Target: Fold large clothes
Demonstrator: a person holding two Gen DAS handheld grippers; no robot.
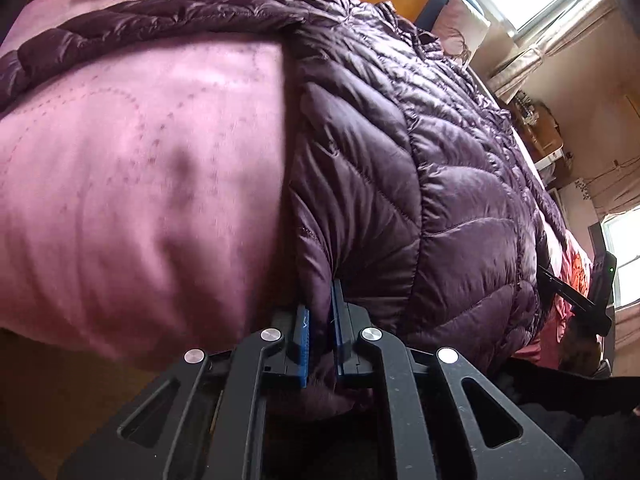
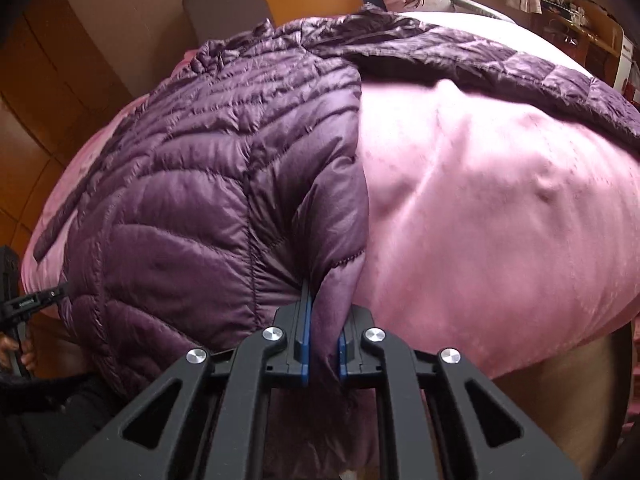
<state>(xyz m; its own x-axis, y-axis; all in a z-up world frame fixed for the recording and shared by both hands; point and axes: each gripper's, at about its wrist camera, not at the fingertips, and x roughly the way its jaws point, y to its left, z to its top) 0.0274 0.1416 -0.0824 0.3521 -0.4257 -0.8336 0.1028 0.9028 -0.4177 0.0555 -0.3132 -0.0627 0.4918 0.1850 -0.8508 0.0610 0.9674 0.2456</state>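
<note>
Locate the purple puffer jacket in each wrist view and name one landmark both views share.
Left wrist view: the purple puffer jacket fills the centre and right, its hem pinched in the left gripper.
Right wrist view: the jacket fills the left and centre, its hem pinched in the right gripper.
Shared landmark: the pink quilt beneath it.

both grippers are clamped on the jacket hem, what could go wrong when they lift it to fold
1. The left hand-held gripper and right hand-held gripper each pinch only a thin edge of the slick purple puffer jacket; it may slip out.
2. Both sleeves lie spread on the pink quilt and may drag or bunch.
3. The quilt itself may get pulled up too.
</note>
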